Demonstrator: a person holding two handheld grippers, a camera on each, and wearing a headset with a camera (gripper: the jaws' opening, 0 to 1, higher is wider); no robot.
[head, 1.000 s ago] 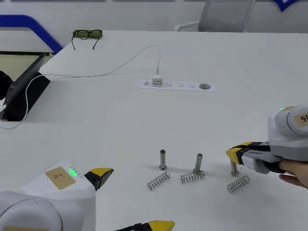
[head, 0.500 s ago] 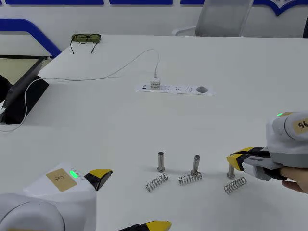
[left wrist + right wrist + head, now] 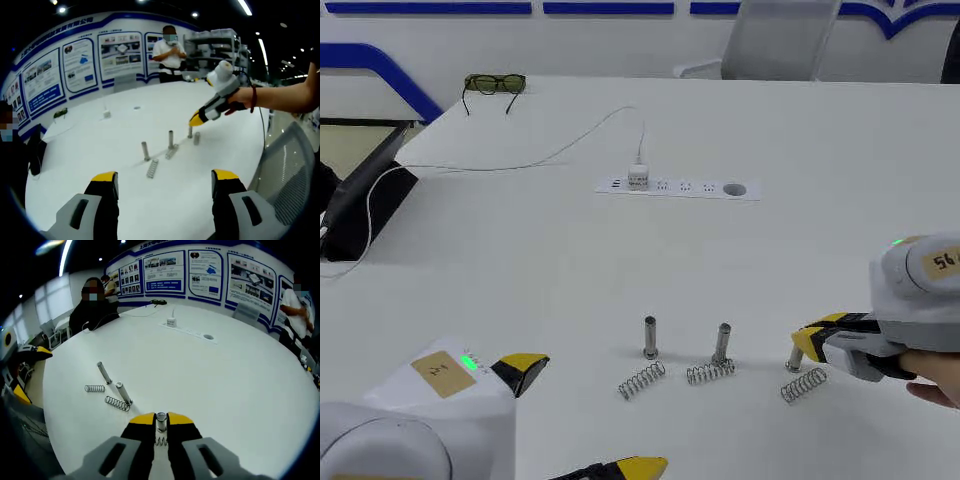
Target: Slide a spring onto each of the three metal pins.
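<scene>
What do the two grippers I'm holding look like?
Both have rounded white-grey bodies and black jaws with yellow tips. The left gripper carries a tan sticker with a handwritten mark and a green light beside it. The right gripper has a tan label that seems to read 56, and its own green lamp. A dark red band circles the wrist behind it.

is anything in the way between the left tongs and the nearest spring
Nothing visible. Only bare white table lies between the open left tongs and the nearest coiled metal spring, which lies flat just in front of the leftmost upright metal pin. The right tongs are off at the far pin.
</scene>
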